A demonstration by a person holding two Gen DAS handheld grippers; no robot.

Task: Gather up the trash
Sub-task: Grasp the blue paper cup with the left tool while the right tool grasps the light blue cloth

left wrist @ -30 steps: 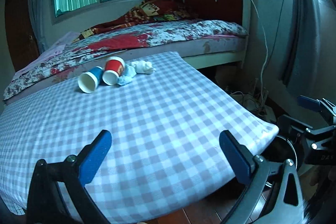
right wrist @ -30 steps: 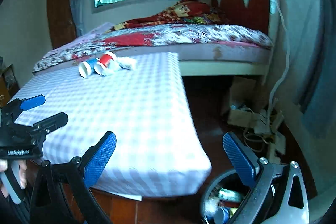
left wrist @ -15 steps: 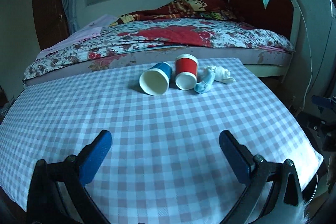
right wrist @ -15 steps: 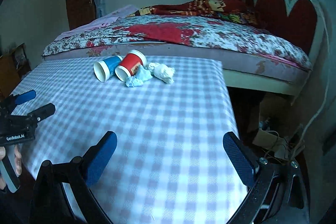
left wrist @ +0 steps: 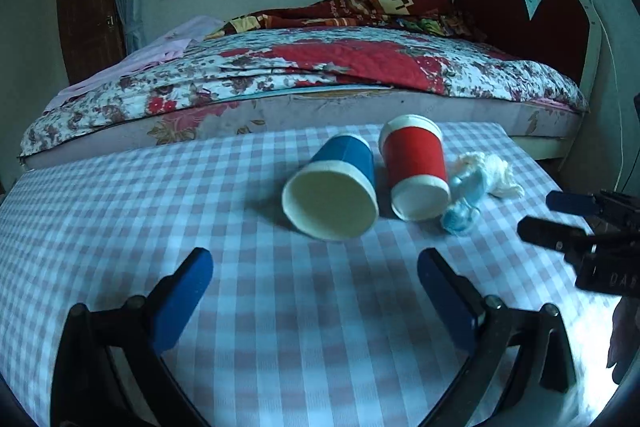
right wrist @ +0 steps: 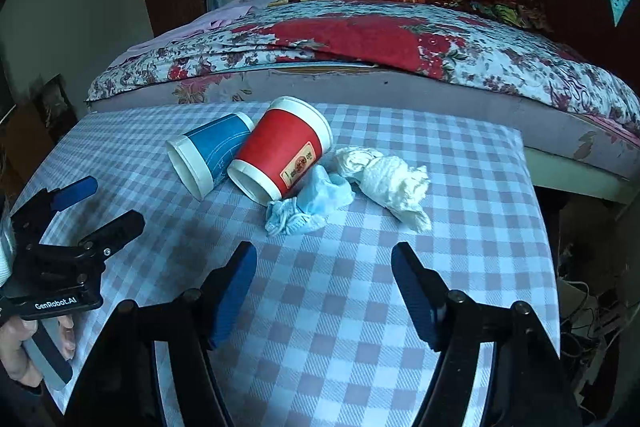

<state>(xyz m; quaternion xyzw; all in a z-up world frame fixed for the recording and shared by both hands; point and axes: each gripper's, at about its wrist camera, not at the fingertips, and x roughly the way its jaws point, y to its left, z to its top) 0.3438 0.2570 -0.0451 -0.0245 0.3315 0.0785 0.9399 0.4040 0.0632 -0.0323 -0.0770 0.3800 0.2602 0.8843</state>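
Note:
A blue paper cup and a red paper cup lie on their sides on the checked table. A crumpled blue tissue and a white tissue wad lie to their right. My left gripper is open and empty, short of the blue cup. My right gripper is open and empty, just short of the blue tissue. Each gripper shows at the edge of the other's view.
A bed with a floral cover runs along the table's far edge, with a red headboard at the right. Cables and clutter lie on the floor right of the table.
Both grippers have swung toward the table and moved in on the trash; the cups and tissues now look much nearer. The bin seen below the right gripper a second ago is out of view.

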